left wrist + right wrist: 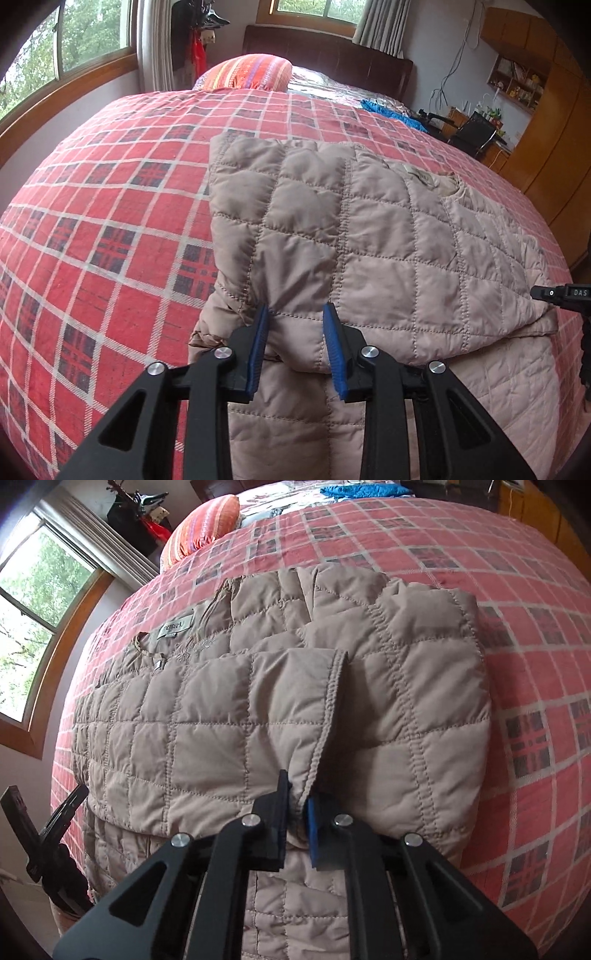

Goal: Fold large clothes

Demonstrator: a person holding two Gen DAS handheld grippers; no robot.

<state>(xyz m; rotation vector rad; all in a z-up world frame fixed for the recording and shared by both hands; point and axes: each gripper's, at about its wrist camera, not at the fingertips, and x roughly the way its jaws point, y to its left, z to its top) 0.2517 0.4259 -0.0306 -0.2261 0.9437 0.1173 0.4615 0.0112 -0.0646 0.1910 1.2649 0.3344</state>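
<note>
Quilted beige jacket point(369, 236) lies folded over on a bed covered by a red plaid blanket point(110, 206), its stitched squares puffed and creased. Near the collar a pale sewn-in label point(176, 628) carries dark lettering — seen upside down in the right wrist view and too blurred to read with confidence. The same label shows in the left wrist view as a small pale patch, unreadable.

Left hand-held gripper point(297, 314) sits at the near edge of the folded layer, its blue-padded fingers point(258, 347) spread partly apart with a hump of jacket fabric between them; the fabric bunches against the left pad, but whether the pads actually pinch it I cannot tell. Right hand-held gripper point(297, 794) has its fingers drawn almost together on a stitched hem edge of the jacket, the fabric gathered into the narrow gap beside the blue pad point(314, 830).

In the left wrist view the other tool pokes in at the right border, a black part printed with white letters "DAS" point(580, 292) — the rest is cut off by the frame.

Beyond the jacket, a striped orange pillow point(247, 72) rests at the head of the bed against a dark headboard point(332, 51). Blue cloth point(384, 109) lies on the far side of the bed. Windows point(92, 33) with wooden frames show green trees outside.
</note>
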